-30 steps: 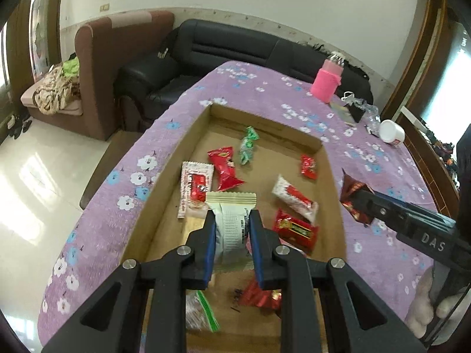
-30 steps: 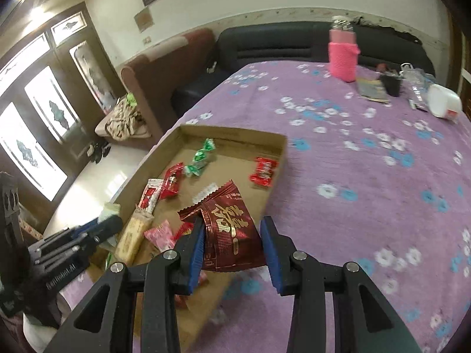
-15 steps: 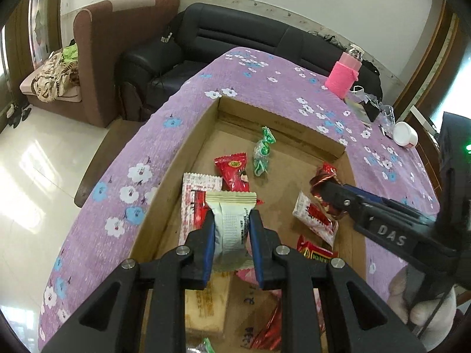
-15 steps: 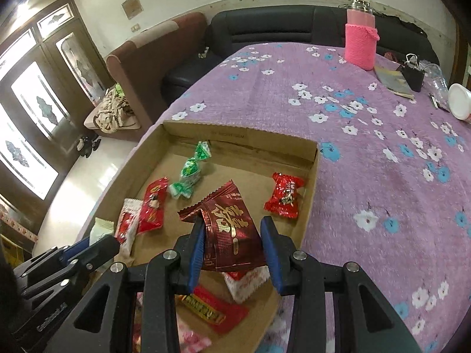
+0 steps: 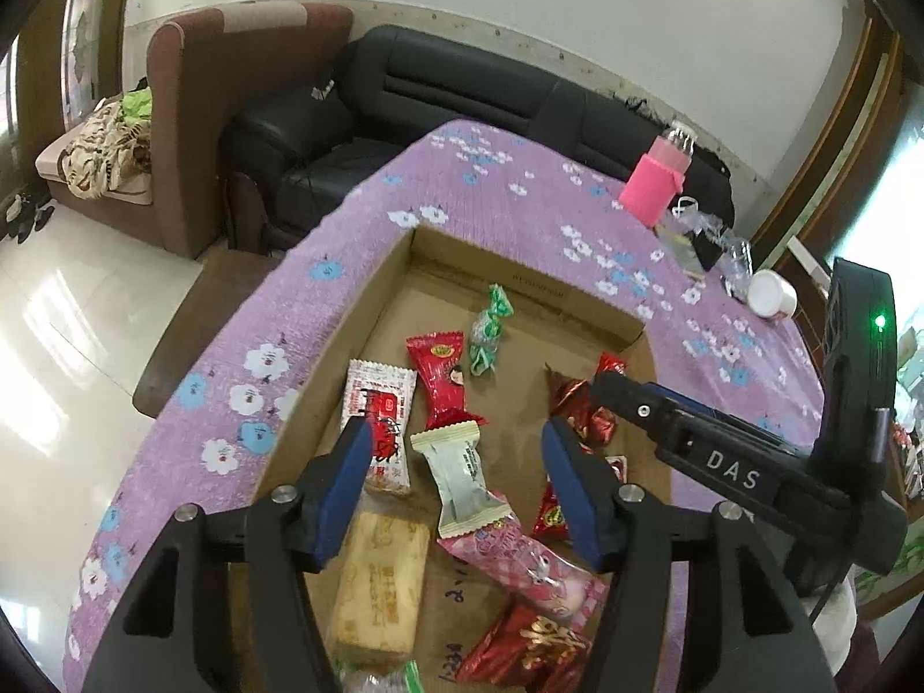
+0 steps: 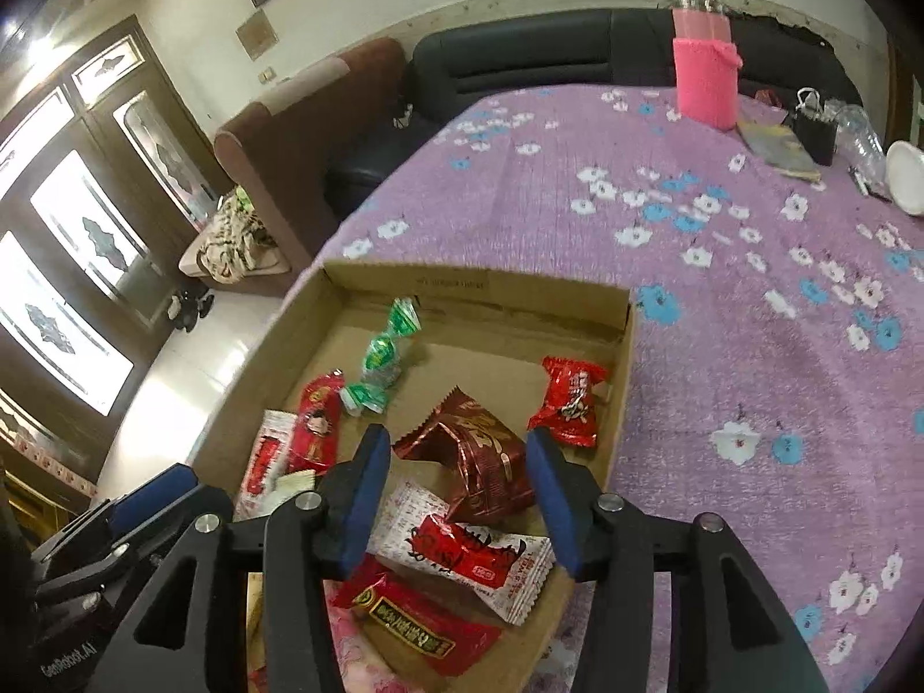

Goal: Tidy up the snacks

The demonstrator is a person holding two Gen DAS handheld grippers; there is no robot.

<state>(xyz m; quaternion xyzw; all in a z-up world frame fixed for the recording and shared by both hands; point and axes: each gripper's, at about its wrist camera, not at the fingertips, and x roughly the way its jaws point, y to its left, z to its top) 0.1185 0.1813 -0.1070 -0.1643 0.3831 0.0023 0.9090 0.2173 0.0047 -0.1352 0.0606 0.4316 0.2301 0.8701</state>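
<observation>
A shallow cardboard tray (image 5: 369, 294) (image 6: 473, 280) on the purple flowered cloth holds several snacks. My left gripper (image 5: 456, 450) is open over the tray; a grey-white packet (image 5: 462, 473) lies loose below its fingers. My right gripper (image 6: 456, 462) is open; a dark red foil packet (image 6: 479, 456) lies in the tray between its fingers. In the left wrist view the right gripper (image 5: 583, 404) shows beside that red packet (image 5: 577, 404). Around them lie a green candy (image 6: 381, 355), red packets (image 5: 442, 381) (image 6: 569, 398) and a biscuit pack (image 5: 378, 589).
A pink-sleeved bottle (image 6: 704, 75), a small dark box (image 6: 814, 133), a booklet (image 6: 774, 144) and a white cup (image 6: 906, 173) stand at the table's far right. A black sofa (image 5: 462, 92) and a brown armchair (image 5: 219, 86) lie beyond the table's far edge.
Both grippers have opened. The grey-white packet dropped from the left gripper and the dark red foil packet from the right; both now lie in the tray.
</observation>
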